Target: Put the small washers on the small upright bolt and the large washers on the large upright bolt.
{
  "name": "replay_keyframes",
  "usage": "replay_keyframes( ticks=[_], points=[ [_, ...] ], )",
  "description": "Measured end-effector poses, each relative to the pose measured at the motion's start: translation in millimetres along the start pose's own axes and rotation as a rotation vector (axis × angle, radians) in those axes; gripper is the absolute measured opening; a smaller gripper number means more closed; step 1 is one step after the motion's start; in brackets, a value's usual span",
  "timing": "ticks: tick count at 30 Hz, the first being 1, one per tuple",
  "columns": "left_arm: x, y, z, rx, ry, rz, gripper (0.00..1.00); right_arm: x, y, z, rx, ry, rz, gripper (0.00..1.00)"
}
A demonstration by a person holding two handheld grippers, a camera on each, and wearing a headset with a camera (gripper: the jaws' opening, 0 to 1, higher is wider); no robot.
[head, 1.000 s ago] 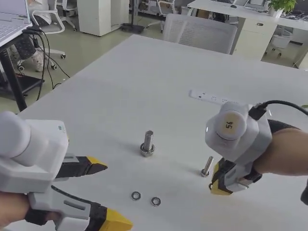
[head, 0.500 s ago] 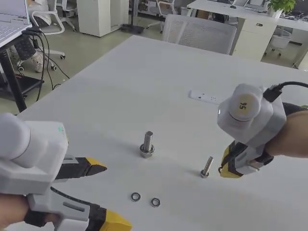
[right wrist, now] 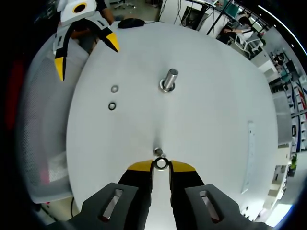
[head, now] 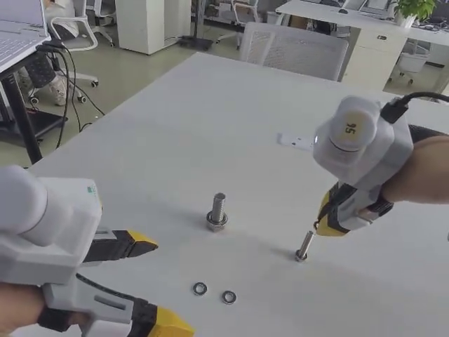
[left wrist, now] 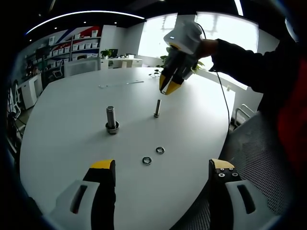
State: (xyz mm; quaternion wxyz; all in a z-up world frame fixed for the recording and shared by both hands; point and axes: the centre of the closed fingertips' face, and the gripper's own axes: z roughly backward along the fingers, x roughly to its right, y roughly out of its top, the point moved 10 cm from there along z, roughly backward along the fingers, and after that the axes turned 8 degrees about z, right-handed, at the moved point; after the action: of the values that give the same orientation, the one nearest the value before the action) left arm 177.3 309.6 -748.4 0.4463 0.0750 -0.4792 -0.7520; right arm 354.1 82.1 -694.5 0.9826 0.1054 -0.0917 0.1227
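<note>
The right gripper (head: 328, 226) hung just above the small bolt (head: 304, 246), which stood on its head on the white table (head: 210, 119). Its jaws were closed on a small washer (right wrist: 161, 163), pinched flat between the yellow tips, and in the right gripper view the bolt's top sat just beyond the ring. The washer had not yet gone over the bolt, and the shank looked bare, so this placement seemed to be the step in hand. The large bolt (head: 217, 211) stood upright well apart from the small one, toward the person's left. It had a wider collar at its foot, but the pictures did not show whether that was only the bolt's head or a washer already seated there. Two loose washers (head: 214, 292) lay flat on the table, close together but not touching, nearer the person than either bolt. Their sizes could not be told apart. The left gripper (head: 160, 284) was held low near the table's near edge with its jaws wide apart and nothing between them. By this reckoning most of the job was left: the held washer to drop on, then the two loose ones to sort onto their bolts.
</note>
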Motion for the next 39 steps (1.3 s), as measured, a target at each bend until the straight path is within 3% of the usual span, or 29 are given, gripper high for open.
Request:
replay_keyframes(
  ticks=[18, 39],
  points=[
    [-1.7, -1.6, -0.4, -0.004, 0.005, 0.008, 0.79, 6.4, -1.0, -20.2, -0.009, 0.030, 0.012, 0.14],
    [-2.0, -2.5, -1.0, -0.016, 0.007, 0.018, 0.79, 7.6, -3.9, -31.5, -0.006, 0.063, -0.003, 0.14]
  ],
)
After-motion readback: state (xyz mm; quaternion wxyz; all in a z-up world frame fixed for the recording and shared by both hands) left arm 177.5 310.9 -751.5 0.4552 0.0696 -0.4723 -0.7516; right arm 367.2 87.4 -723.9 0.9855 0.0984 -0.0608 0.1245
